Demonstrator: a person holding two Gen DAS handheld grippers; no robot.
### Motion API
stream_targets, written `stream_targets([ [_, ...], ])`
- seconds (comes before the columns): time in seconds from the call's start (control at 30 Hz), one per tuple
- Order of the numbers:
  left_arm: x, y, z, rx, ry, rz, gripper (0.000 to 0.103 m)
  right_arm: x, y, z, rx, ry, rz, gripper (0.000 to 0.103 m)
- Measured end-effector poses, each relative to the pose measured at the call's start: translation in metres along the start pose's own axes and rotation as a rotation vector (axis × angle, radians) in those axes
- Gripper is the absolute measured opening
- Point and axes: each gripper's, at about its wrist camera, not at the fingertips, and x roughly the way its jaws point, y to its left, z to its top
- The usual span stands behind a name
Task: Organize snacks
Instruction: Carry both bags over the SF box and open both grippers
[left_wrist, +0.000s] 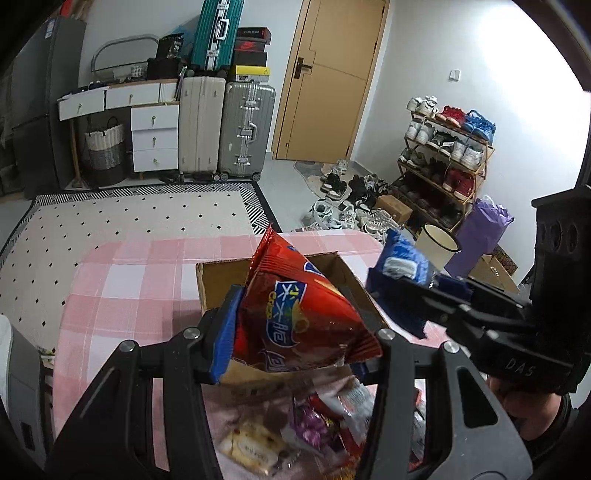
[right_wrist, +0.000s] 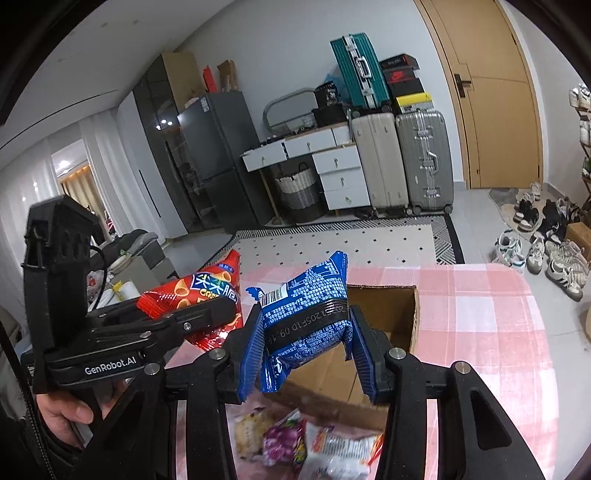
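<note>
Closest to my left wrist camera, my left tool (left_wrist: 295, 325) is clenched on a red chip bag (left_wrist: 295, 314), its blue pads pressing both sides of the puffed packet. Just behind the bag stands an open cardboard box (left_wrist: 218, 277) on the desk (left_wrist: 122, 280) with its pink checked cloth. Below the tool, loose snack packets (left_wrist: 295, 435) lie blurred on the cloth. To the right, my right tool (left_wrist: 417, 295) holds a blue cookie packet (left_wrist: 400, 264) near the box's right wall.

Nearest in the right wrist view, my right tool (right_wrist: 306, 339) grips the blue cookie packet (right_wrist: 306, 314) across its middle, barcode side facing the camera. The cardboard box (right_wrist: 384, 314) sits directly behind and below it, on the desk (right_wrist: 480, 314). At the left, my left tool (right_wrist: 218, 314) clamps the red chip bag (right_wrist: 210, 291), and my hand (right_wrist: 74, 406) wraps its handle. Small snack packets (right_wrist: 303, 443) lie on the cloth below.
</note>
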Motion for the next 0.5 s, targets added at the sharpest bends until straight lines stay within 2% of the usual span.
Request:
stream_targets([
  [0.3,0.087,0.012,0.005,-0.017,0.093,0.004,0.047,0.065,-0.026,0.001,0.024,0.103,-0.036,0.044],
  [0.5,0.128,0.020,-0.001,-0.033,0.119,0.031,0.047,0.094,-0.038,-0.011,0.031,0.145,-0.054,0.045],
])
